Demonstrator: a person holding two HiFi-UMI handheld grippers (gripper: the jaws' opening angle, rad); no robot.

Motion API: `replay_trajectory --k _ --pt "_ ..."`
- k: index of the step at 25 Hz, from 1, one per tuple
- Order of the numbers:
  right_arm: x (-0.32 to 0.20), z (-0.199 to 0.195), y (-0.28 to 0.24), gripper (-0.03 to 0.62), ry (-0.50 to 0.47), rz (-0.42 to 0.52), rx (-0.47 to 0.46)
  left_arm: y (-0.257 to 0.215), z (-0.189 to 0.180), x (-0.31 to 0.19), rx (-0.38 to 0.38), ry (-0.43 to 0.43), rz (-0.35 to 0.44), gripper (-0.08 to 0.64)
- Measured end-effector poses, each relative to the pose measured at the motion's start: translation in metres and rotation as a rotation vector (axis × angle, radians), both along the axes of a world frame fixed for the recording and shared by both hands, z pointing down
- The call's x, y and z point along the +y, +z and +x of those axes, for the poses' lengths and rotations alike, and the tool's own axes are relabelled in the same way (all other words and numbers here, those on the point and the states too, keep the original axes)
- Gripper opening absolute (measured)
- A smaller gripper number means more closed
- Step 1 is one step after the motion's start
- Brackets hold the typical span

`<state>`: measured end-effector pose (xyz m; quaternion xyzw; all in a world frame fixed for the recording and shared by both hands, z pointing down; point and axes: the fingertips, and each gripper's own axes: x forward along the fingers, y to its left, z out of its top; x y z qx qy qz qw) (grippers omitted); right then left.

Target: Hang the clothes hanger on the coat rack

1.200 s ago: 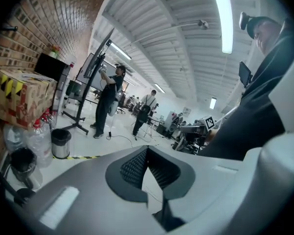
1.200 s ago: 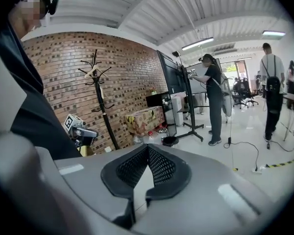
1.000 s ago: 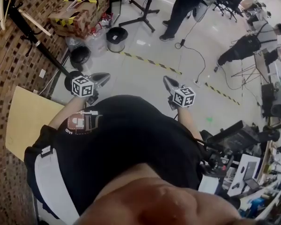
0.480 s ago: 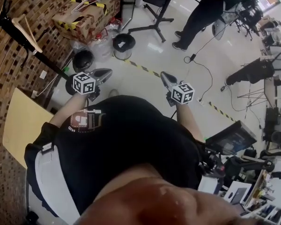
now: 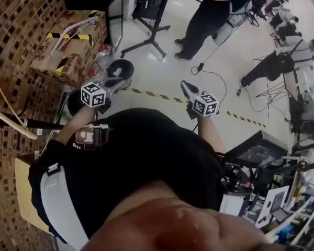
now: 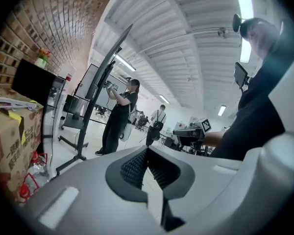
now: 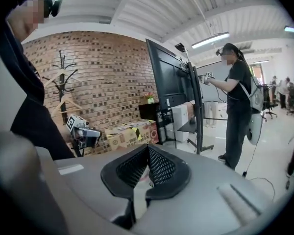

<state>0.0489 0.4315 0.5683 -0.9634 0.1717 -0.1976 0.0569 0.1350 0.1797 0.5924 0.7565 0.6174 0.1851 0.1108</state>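
Coat rack (image 7: 62, 72) and wooden clothes hanger (image 7: 64, 101) on it are shown whole only in the right gripper view, against the brick wall (image 7: 108, 67). In the head view both are cut by the left edge. Cardboard box (image 6: 7, 131) and a standing person (image 6: 118, 119) are given by the left gripper view. Left gripper (image 5: 115, 84) and right gripper (image 5: 186, 88) are both pressed together, nothing pinched. Open floor (image 5: 162, 77) is left ahead. Hanger's hook is too small to make out.

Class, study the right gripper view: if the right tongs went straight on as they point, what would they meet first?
Probably the cardboard box against the brick wall, straight beyond the right tongs; nothing shows between, though depth is unclear.
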Motion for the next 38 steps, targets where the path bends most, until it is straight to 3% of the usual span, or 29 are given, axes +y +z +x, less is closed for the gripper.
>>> replay_trajectory --k 6,9,14,21,25,31,38 --pt "0.018 0.069 0.007 0.014 -0.026 0.025 -0.033 -0.005 0.068 0.021 -0.005 -0.019 0.009 0.002" --pt "0.037 0.116 0.019 0.014 -0.055 0.049 -0.045 0.002 0.097 0.027 -0.015 -0.07 0.022 0.002" --pt "0.051 0.212 0.029 0.014 -0.229 0.036 -0.022 0.009 0.152 0.037 0.013 -0.213 0.059 0.002" --pt "0.043 0.334 0.028 0.014 -0.549 -0.026 -0.056 -0.008 0.213 0.04 -0.028 -0.504 0.054 0.002" --pt "-0.014 0.363 0.038 0.014 -0.754 -0.031 -0.066 -0.011 0.223 0.016 -0.042 -0.635 0.061 0.002" --pt "-0.125 0.382 0.046 0.015 -0.96 -0.014 -0.082 -0.006 0.22 -0.068 -0.037 -0.79 0.085 0.002" --pt "-0.264 0.424 0.041 0.015 -0.978 -0.073 -0.09 -0.002 0.252 -0.177 -0.017 -0.791 0.043 0.002"
